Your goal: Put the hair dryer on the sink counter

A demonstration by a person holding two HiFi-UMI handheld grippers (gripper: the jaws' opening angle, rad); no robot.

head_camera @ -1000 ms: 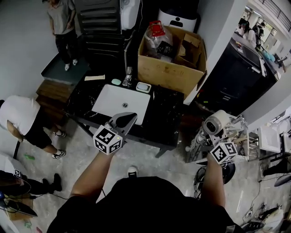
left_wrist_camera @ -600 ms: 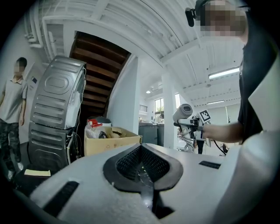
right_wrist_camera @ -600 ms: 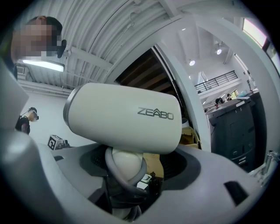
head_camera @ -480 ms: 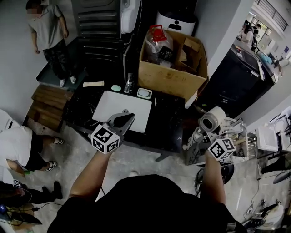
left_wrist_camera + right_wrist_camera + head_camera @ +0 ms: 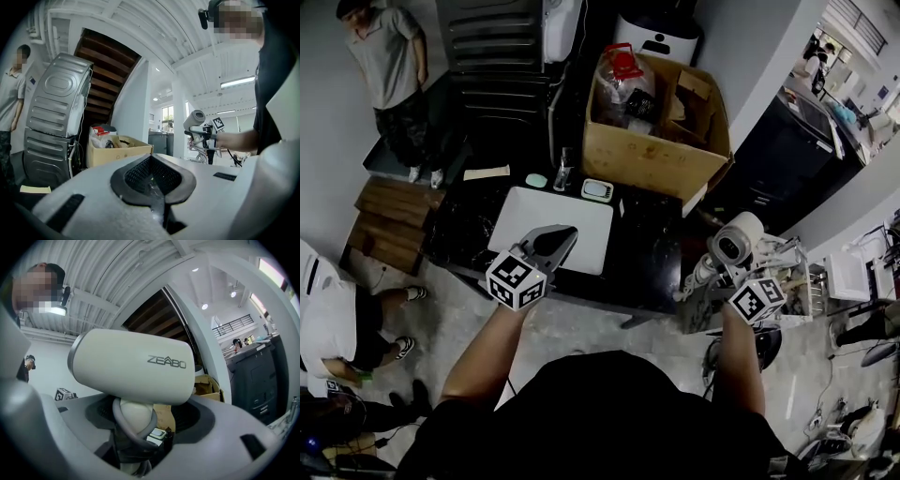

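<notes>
Head view: hovering the left tool [image 5: 548,242] over the near edge of the white sink [image 5: 581,211], which is set into the dark counter [image 5: 647,239]. Carrying the hair dryer [image 5: 734,242] in the right tool [image 5: 724,270], up in the air past the counter's right end and touching none of it. Also showing a cardboard box [image 5: 652,164] full of odds and ends behind the sink, and a person [image 5: 389,56] standing at the far left.

Left gripper view: keeping the left tool [image 5: 152,180] pressed together, with nothing caught between its black pads. Catching the hair dryer [image 5: 194,119] well off to the right, held upright, barrel on top. Taking in the cardboard box [image 5: 119,149] and a grey washing machine [image 5: 58,117] beyond.

Right gripper view: pinching the hair dryer [image 5: 133,366] by its handle in the right tool [image 5: 136,437], white barrel lying across the top, brand lettering facing the camera. Showing a grey cord [image 5: 118,420] looping around the handle just above the jaws.
</notes>
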